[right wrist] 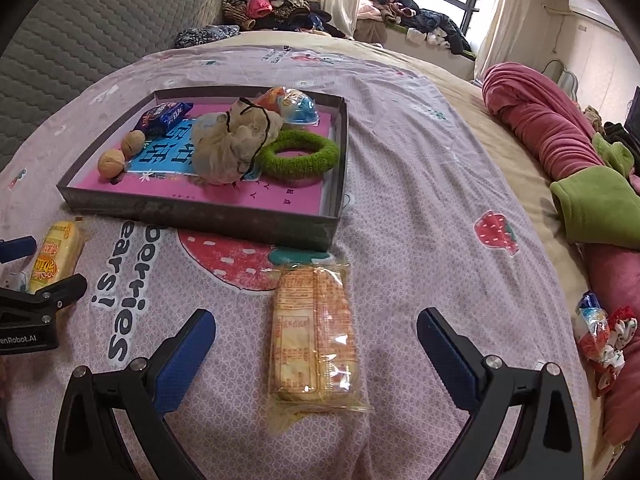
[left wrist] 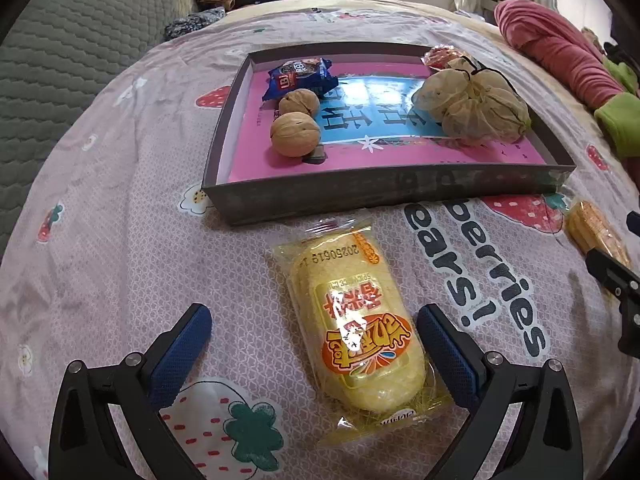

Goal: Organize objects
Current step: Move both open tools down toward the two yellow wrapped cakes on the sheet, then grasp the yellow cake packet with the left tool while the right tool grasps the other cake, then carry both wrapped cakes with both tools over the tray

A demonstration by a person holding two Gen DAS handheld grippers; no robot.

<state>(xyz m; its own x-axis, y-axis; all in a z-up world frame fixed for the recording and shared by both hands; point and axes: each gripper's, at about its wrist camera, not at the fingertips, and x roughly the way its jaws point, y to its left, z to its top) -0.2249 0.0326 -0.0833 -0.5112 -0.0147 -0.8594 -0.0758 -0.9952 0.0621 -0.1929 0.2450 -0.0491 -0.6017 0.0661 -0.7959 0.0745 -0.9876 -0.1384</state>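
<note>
Left gripper fingers spread wide around yellow rice-cracker packet, lying lengthwise between them on the bed, untouched. Right gripper fingers also spread, orange-printed cracker packet between them. Beyond, tray with walnuts.

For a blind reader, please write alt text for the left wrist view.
Open left tongs straddle a yellow snack pack on a strawberry-print sheet. Behind it, a box holds two walnuts.
</note>
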